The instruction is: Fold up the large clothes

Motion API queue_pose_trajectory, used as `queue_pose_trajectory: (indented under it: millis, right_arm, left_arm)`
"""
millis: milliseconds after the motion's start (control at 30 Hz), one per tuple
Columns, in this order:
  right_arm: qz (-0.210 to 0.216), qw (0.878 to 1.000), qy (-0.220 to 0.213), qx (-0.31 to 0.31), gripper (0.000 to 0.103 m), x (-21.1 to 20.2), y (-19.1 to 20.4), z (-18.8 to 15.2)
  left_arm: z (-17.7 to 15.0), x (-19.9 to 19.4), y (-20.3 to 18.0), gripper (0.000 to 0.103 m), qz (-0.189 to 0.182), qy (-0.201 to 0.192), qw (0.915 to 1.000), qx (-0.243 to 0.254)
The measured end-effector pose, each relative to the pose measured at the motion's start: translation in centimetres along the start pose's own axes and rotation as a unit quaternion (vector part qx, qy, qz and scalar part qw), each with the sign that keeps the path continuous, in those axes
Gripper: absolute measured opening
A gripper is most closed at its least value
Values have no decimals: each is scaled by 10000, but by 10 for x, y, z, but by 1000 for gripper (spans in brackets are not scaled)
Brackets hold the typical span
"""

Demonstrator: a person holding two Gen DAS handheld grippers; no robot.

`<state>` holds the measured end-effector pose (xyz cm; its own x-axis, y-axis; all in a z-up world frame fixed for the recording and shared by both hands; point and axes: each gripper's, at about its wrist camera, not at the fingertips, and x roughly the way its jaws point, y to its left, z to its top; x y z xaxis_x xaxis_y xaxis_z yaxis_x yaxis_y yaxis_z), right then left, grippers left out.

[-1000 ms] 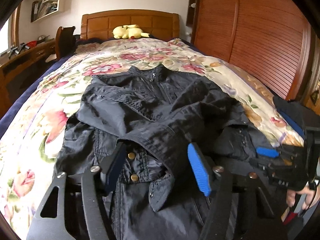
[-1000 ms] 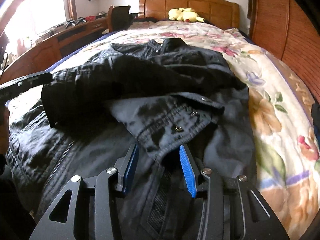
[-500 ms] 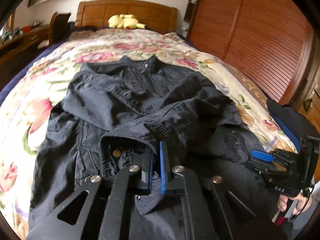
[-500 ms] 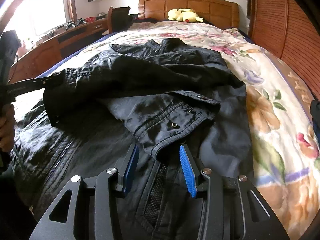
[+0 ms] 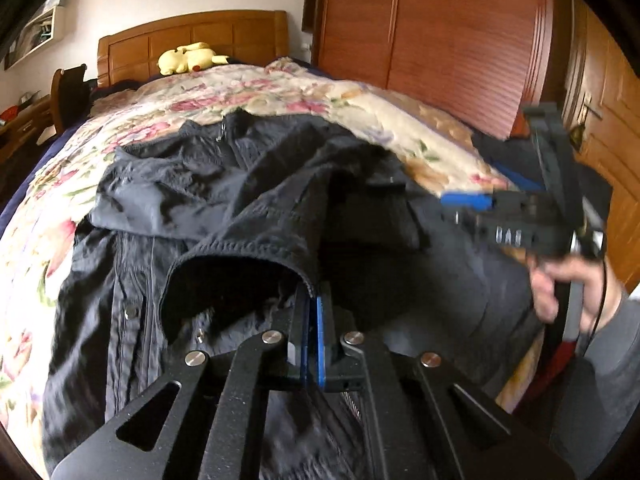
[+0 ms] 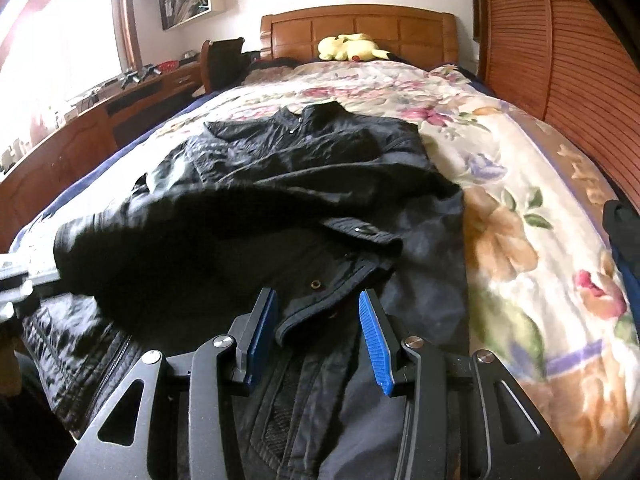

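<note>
Now the black jacket (image 6: 304, 184) lies spread on the flowered bedspread (image 6: 520, 208), collar toward the far headboard (image 6: 360, 28), where a yellow plush toy (image 6: 350, 47) rests. The left gripper (image 5: 313, 320) has its jaws pressed together on the edge of a sleeve cuff (image 5: 240, 256), lifting it off the jacket. The right gripper (image 6: 318, 334) is wide open, its blue pads on either side of the other cuff (image 6: 340, 284) without gripping it, near the jacket's right side.

left gripper (image 5: 312, 312) fingers pinched together, right gripper (image 6: 318, 320) fingers apart
</note>
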<state>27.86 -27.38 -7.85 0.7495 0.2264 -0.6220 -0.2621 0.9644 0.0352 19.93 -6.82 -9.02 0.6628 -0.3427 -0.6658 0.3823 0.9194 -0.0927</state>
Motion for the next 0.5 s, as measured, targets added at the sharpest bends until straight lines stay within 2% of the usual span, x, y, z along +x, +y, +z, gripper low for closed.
queue_pose_trajectory:
  millis: [133, 233, 300, 333, 400, 467, 500]
  right_arm:
    - [-20, 10000, 5, 17, 44, 3, 3, 1]
    - [-20, 10000, 61, -11, 44, 8, 8, 3]
    - [4, 10000, 68, -49, 44, 12, 12, 5]
    - [18, 10000, 65, -60, 44, 12, 15, 6]
    - [57, 9999, 68, -85, 44, 15, 20, 10]
    - [108, 9999, 35, -113, 44, 18, 26, 14]
    - [138, 9998, 13, -123, 44, 18, 29, 16]
  left_arm:
    - [-8, -6, -2, 3, 92, 21, 9998, 188]
    - [-10, -16, -5, 4, 38, -102, 9993, 369]
    - [-12, -22, -4, 9, 118, -184, 9988, 427]
    - [-11, -23, -2, 15, 148, -223, 9987, 424]
    - [-10, -28, 7, 21, 173, -292, 9989, 332]
    - [-10, -31, 18, 32, 211, -342, 9990, 181]
    - [-10, -32, 23, 34, 235, -360, 9990, 110]
